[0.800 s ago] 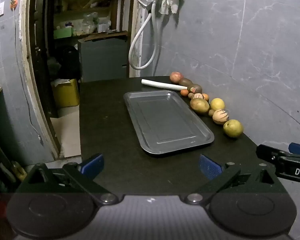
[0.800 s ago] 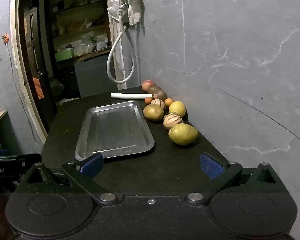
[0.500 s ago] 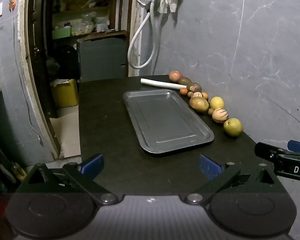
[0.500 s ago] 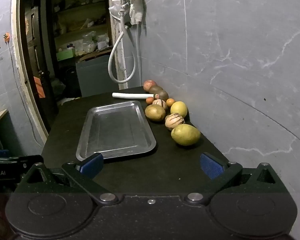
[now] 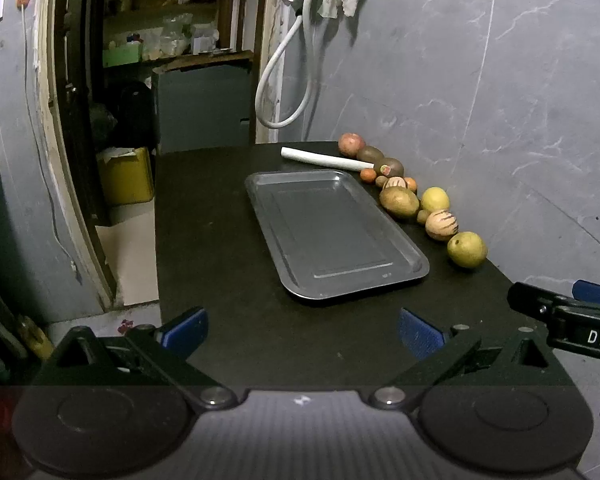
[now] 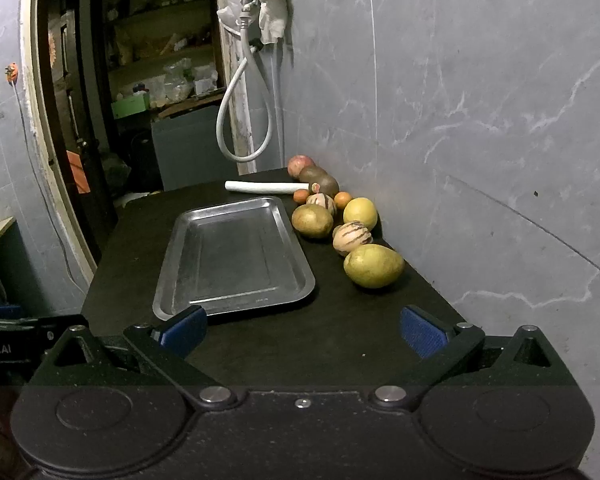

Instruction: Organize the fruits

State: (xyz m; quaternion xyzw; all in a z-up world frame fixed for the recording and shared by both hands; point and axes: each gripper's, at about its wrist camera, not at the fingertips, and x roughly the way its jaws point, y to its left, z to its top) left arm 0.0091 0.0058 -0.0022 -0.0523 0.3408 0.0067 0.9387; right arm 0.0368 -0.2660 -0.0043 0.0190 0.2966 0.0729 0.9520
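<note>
An empty grey metal tray lies on a black table. Several fruits line the wall to its right: a yellow-green fruit nearest, a striped melon, a yellow fruit, a brownish mango, small oranges, kiwis and a red apple at the far end. My left gripper is open and empty at the table's near edge. My right gripper is open and empty, just short of the tray and the nearest fruit.
A white tube lies behind the tray. A white hose hangs on the grey marble wall. A doorway with shelves and a yellow container is at the left. The other gripper shows at each view's edge.
The right gripper has edged forward and slightly up; the fruits and tray look a little nearer. The left gripper has hardly moved. Both stay open.
</note>
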